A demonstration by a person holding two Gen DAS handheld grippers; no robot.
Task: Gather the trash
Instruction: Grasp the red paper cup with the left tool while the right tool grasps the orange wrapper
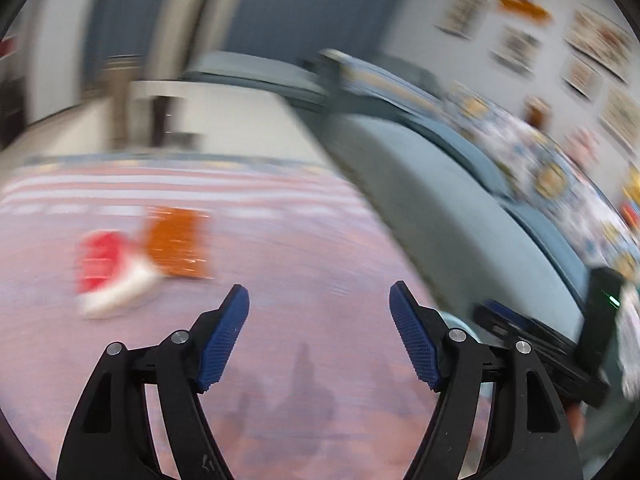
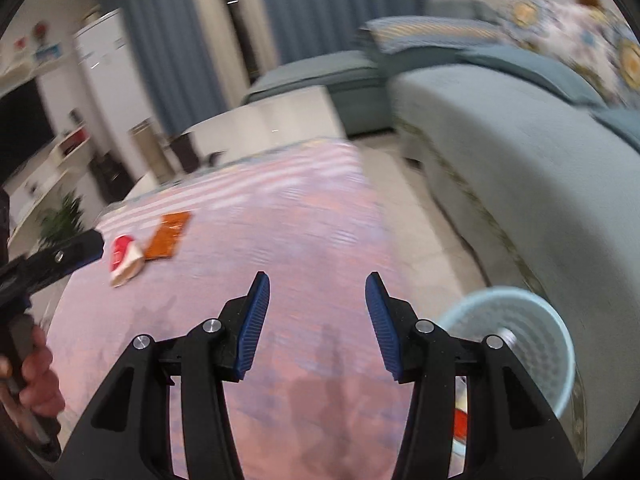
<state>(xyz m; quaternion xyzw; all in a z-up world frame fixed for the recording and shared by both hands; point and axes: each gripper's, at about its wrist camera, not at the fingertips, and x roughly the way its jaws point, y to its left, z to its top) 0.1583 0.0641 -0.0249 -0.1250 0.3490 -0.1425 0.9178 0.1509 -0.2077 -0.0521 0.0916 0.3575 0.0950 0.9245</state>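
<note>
Both black two-finger grippers with ribbed blue pads fill the bottom of their wrist views. Left gripper (image 1: 319,300) has its jaws spread wide, nothing between them. Right gripper (image 2: 317,289) stands at a middling gap, also empty. Both views are motion-blurred.

Large pink and white striped rug (image 2: 288,232) lies under and ahead of both tools. Long pale grey-blue fabric sofa (image 2: 520,152) runs along the right side of both grippers, with patterned floral cushions (image 2: 580,40) on its back. White low table (image 2: 272,120) sits far ahead past the rug's end.

Light blue round plastic mesh wastebasket (image 2: 532,332) stands just right of the right gripper, beside the sofa's base; something white and red-orange shows inside it, too hidden to tell.

Trash: flat orange snack wrapper (image 2: 168,236) and crushed red and white paper cup (image 2: 124,258) lie together on the rug, ahead-left of both grippers, well apart from the pads, cup touching or overlapping the wrapper's near corner. In the left view, same wrapper (image 1: 178,242) and cup (image 1: 110,272), heavily smeared.

Person's hand (image 2: 38,380) grips the left tool's handle at the right view's left edge.
</note>
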